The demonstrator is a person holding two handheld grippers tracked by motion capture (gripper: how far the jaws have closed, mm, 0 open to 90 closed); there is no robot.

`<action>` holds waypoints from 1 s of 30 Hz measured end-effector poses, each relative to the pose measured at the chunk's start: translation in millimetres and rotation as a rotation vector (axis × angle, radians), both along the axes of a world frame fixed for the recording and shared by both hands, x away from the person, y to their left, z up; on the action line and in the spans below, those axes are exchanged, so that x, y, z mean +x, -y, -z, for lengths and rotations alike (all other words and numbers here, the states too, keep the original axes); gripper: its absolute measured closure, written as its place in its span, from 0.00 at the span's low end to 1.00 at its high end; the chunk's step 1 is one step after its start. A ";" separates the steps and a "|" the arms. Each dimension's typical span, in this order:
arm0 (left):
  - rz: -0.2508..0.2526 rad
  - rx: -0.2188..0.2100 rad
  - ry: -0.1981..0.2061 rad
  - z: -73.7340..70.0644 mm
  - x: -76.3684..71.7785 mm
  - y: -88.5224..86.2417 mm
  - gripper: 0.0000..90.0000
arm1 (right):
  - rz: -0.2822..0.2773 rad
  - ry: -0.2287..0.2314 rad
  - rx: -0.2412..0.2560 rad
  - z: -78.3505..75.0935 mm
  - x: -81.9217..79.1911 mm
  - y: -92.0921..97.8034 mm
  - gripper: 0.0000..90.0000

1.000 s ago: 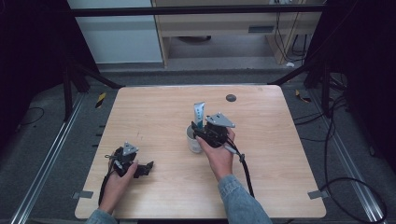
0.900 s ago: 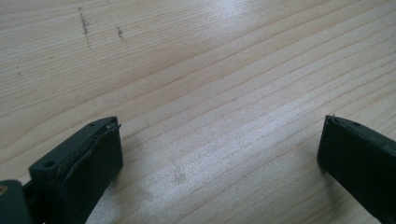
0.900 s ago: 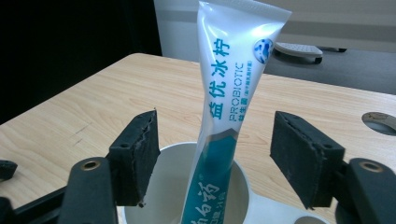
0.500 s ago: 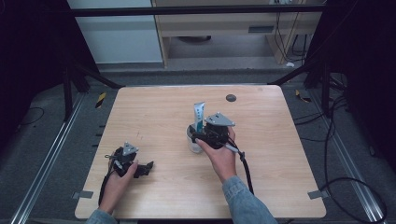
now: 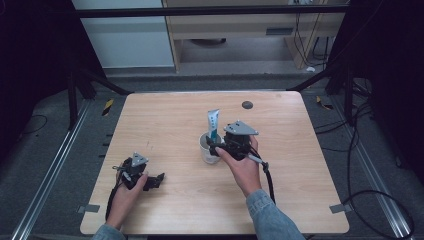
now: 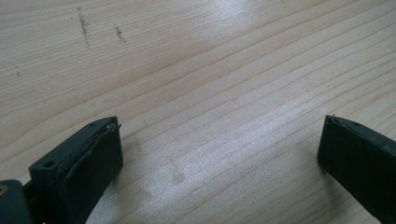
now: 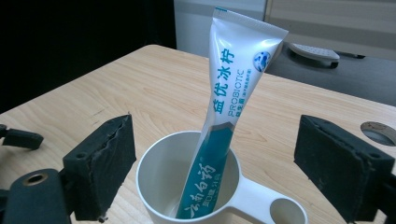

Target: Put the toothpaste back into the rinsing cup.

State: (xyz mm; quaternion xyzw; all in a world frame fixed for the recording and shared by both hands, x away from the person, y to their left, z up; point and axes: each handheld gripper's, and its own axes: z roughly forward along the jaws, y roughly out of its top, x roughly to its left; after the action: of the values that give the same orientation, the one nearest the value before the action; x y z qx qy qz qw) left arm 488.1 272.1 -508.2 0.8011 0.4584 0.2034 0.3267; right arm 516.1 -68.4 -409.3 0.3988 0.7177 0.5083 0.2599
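Observation:
A white and teal toothpaste tube (image 5: 213, 122) (image 7: 233, 88) stands leaning in a white cup (image 5: 207, 153) (image 7: 163, 172) near the middle of the table. My right gripper (image 5: 214, 146) (image 7: 215, 128) is open, with one jaw on each side of the cup and neither touching it. The cup's handle (image 7: 273, 210) points back toward this gripper. My left gripper (image 5: 156, 181) (image 6: 219, 135) rests low at the front left of the table. It is open, with only bare wood between its jaws.
The wooden table (image 5: 165, 125) has a dark round hole (image 5: 247, 105) (image 7: 378, 133) near its far edge. Dark floor, metal rails and cables surround the table, and a shelf unit stands behind it.
The right hand has shifted only slightly beside the cup, and the tube stays standing in it. The left gripper has not moved.

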 end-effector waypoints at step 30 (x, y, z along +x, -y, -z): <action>0.000 -0.003 -0.002 0.1 -1.3 2.0 0.00 | 0.026 -0.030 -0.145 -9.8 -11.3 72.8 0.13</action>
State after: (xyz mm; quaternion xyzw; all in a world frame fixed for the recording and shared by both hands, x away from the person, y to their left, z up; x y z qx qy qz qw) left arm 486.8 270.1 -508.4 0.8009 0.4588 0.2020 0.3274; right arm 504.9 -141.2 -399.5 0.3958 0.7511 0.4455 0.2842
